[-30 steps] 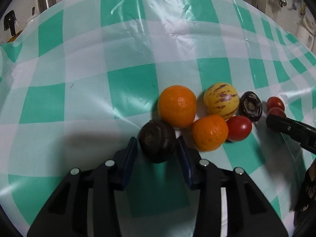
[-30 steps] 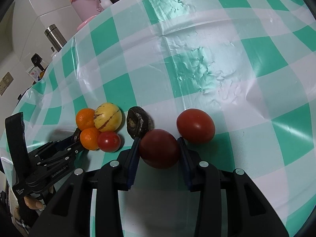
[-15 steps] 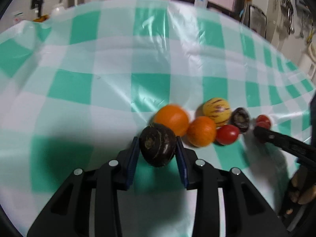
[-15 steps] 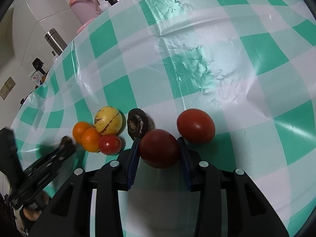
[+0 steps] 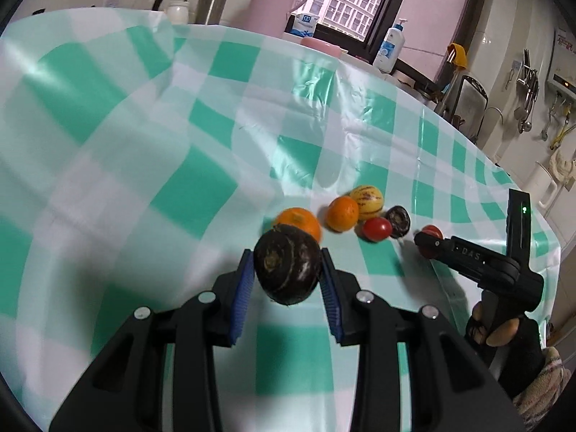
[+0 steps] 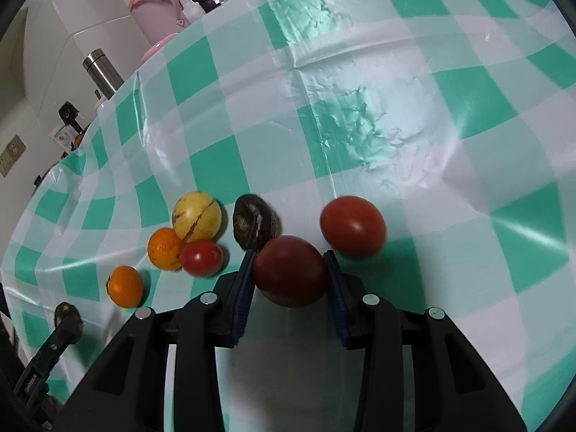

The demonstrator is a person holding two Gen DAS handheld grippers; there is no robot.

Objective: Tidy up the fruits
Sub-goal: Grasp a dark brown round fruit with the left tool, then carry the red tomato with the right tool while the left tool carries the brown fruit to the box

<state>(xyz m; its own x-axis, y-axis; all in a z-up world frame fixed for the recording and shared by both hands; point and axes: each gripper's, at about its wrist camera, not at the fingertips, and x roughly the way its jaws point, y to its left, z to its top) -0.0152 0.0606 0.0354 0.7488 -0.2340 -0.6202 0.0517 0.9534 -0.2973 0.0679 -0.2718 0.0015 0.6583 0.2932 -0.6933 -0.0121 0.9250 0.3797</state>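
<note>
While the sorting looks only partly done, the left wrist view shows the left gripper [image 5: 286,277] low in the middle of the frame, its blue-padded fingers [image 5: 242,293] clenched on a dark purple-brown fruit [image 5: 287,268], apparently clear of the green-checked worktop [image 5: 201,187]. Its jaws have just been closing, with that fruit between them. Just above it lies an orange [image 5: 299,221], and to the right a loose cluster: a second orange [image 5: 342,213], a yellow striped fruit [image 5: 367,197], a small red tomato [image 5: 377,229] and another dark fruit [image 5: 397,220]. At right of centre the right gripper [image 5: 426,243] reaches in, a red fruit just visible at its tip. White lettering on its black arm seems to read "DAS"; I cannot be sure. A gloved hand [image 5: 504,338] holds its handle at lower right. Bottle labels by the window are too small to read.

From the right wrist view, the right gripper [image 6: 289,277] sits at lower centre, fingers [image 6: 243,288] clamped on a dark red tomato [image 6: 289,275]. A brighter red tomato [image 6: 352,225] lies just to its upper right. Left of it are the dark fruit [image 6: 253,221], the yellow striped fruit [image 6: 197,216], one orange [image 6: 165,249] with the small tomato [image 6: 201,257] touching it, and the other orange [image 6: 126,286] set apart at lower left. The left gripper's tip [image 6: 66,318] shows at the far lower left edge.

Judging by this, two fruits are in hand, and no container or clear grouping is visible; most pieces are left to arrange.
</note>
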